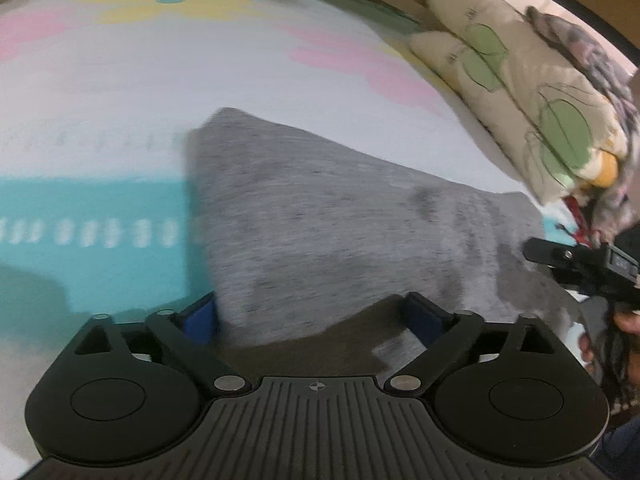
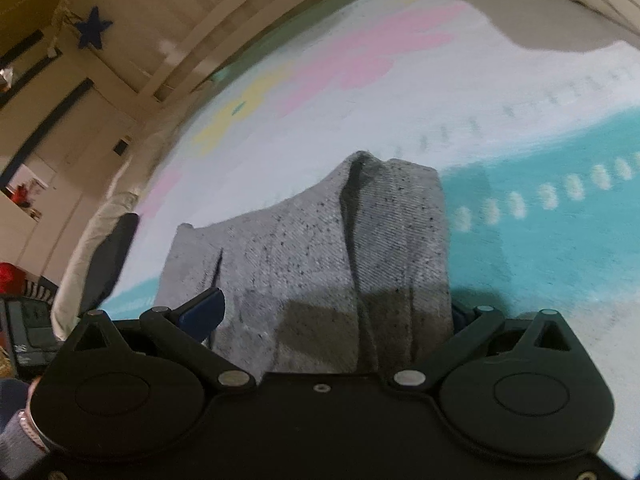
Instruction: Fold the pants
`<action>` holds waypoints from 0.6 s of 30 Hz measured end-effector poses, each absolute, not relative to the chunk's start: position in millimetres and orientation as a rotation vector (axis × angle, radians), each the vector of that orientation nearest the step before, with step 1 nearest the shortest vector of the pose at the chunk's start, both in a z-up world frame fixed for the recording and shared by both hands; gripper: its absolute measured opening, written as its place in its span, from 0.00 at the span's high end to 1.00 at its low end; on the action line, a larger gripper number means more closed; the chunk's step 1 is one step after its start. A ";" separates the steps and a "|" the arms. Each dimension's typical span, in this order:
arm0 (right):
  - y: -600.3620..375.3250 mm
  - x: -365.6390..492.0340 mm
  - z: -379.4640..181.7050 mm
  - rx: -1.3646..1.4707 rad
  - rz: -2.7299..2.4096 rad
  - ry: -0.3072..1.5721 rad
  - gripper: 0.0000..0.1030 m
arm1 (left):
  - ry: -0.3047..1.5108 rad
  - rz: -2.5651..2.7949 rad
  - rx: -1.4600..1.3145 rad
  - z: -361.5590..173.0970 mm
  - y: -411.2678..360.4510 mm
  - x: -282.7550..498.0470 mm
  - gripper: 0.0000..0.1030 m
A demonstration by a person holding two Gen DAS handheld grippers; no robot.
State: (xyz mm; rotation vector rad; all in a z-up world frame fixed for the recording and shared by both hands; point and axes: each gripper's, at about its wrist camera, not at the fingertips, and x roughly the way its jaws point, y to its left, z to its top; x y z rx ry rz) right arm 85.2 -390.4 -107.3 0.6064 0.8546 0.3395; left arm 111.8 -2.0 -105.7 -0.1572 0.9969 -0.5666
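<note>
Grey pants (image 1: pixel 340 216) lying in a folded bundle on flowered bedsheet (image 1: pixel 120 92), pillows (image 1: pixel 520 92) stacked well behind. Left gripper (image 1: pixel 316 316) spread wide over near edge, blue pads clear of cloth, likely letting fold settle. Right gripper (image 2: pixel 336 312) also splayed wide, cloth between its fingers, apparently unpinched.

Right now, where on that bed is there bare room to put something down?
Free patches: the turquoise band of the bedsheet left of the grey pants, and the white stretch beyond them toward the pink and yellow flowers. It is crowded on the right, where pillows are piled by the pants, and along the near edge, where the left gripper and right gripper stand.
</note>
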 end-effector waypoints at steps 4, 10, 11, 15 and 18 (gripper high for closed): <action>-396.2 89.3 -111.8 0.658 0.396 0.836 0.00 | 0.988 -0.593 -0.152 -108.3 -11.7 115.5 0.01; -379.3 97.5 -111.2 0.620 0.440 0.841 0.00 | 0.988 -0.629 -0.190 -110.2 -14.6 121.2 0.01; -375.7 96.0 -109.6 0.614 0.418 0.837 0.00 | 0.988 -0.631 -0.189 -109.7 -15.0 121.7 0.01; -374.0 96.8 -107.3 0.640 0.380 0.857 0.00 | 0.982 -0.598 -0.233 -110.1 -11.1 120.4 0.08; -383.5 103.1 -107.7 0.730 0.381 0.900 0.00 | 0.975 -0.545 -0.224 -106.2 -9.8 119.8 0.36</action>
